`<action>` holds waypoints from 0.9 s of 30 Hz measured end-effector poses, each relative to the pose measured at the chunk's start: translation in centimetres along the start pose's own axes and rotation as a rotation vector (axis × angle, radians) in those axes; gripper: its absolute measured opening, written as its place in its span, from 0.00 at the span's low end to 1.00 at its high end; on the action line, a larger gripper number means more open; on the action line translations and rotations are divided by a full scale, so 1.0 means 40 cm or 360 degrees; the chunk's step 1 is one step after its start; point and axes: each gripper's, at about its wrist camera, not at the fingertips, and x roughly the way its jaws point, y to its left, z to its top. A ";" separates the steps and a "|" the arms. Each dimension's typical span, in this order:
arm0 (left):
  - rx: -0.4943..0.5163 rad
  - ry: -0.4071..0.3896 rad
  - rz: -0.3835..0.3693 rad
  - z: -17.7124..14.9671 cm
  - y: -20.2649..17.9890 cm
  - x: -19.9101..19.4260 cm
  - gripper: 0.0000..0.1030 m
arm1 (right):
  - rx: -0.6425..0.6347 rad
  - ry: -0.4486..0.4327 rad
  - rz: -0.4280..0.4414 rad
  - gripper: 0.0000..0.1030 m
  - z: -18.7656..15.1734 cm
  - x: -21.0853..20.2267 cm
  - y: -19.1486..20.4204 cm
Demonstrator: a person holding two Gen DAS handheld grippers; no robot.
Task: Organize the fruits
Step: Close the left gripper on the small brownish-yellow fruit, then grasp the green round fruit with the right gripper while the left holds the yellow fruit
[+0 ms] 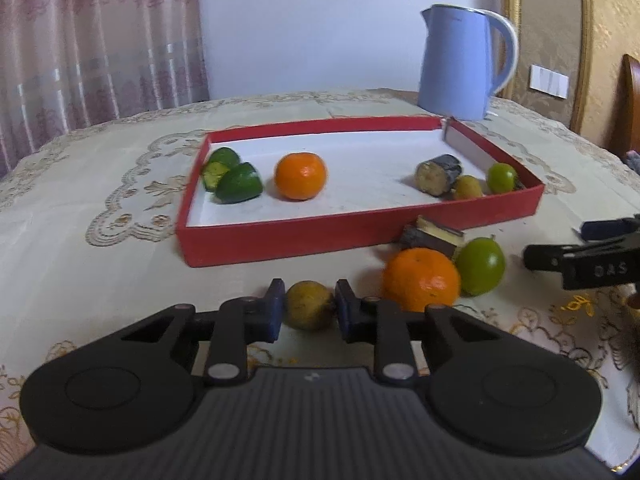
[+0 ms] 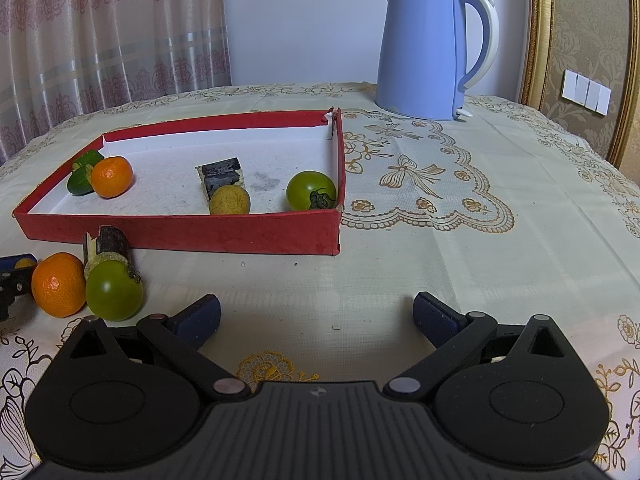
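My left gripper (image 1: 309, 309) is clamped on a small yellow-brown fruit (image 1: 308, 310), round with a dull, speckled skin; both blue ribbed pads press its sides, and it sits low over the tablecloth (image 2: 420, 240), just in front of the red tray (image 1: 320, 236). My right gripper (image 2: 316, 316) is spread wide, nothing between the pads, only cloth under it.

The tray is shallow, rectangular cardboard: red felt-like outside, white liner, one far corner torn. Inside it:
- two green cut pieces (image 1: 232, 176), glossy skin, at the left end
- tangerine (image 1: 300, 176), pebbled peel, just beside them
- dark-barked cane stub (image 1: 438, 174), short cylinder with a pale fibrous cut face
- a second yellow fruit (image 1: 467, 187) touching the stub
- green tomato (image 2: 311, 191), smooth, stem on, at the right wall

Outside, by the tray's front wall, a tight cluster: another tangerine (image 1: 421, 279), a green round fruit (image 1: 480, 266) and a second cane piece (image 1: 432, 238) behind them, all touching or nearly so.

The cloth is cream with gold embroidered scrollwork. A pale blue kettle (image 2: 424, 52), smooth tapered body with a white handle, stands behind the tray.
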 end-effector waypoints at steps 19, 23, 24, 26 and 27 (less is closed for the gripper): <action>-0.0165 0.0016 0.0123 0.027 0.084 0.043 0.24 | -0.0337 -0.0199 0.0219 0.91 -0.013 -0.098 0.104; -0.0165 0.0016 0.0123 0.026 0.085 0.042 0.24 | -0.0404 -0.0151 0.0285 0.75 -0.005 -0.081 0.145; -0.0166 0.0016 0.0123 0.026 0.084 0.042 0.24 | -0.0411 -0.0133 0.0281 0.73 -0.005 -0.074 0.151; -0.0165 0.0015 0.0123 0.026 0.085 0.042 0.24 | -0.0396 -0.0108 0.0319 0.71 -0.002 -0.062 0.154; -0.0165 0.0015 0.0123 0.026 0.085 0.042 0.24 | -0.0391 -0.0099 0.0332 0.71 0.000 -0.059 0.155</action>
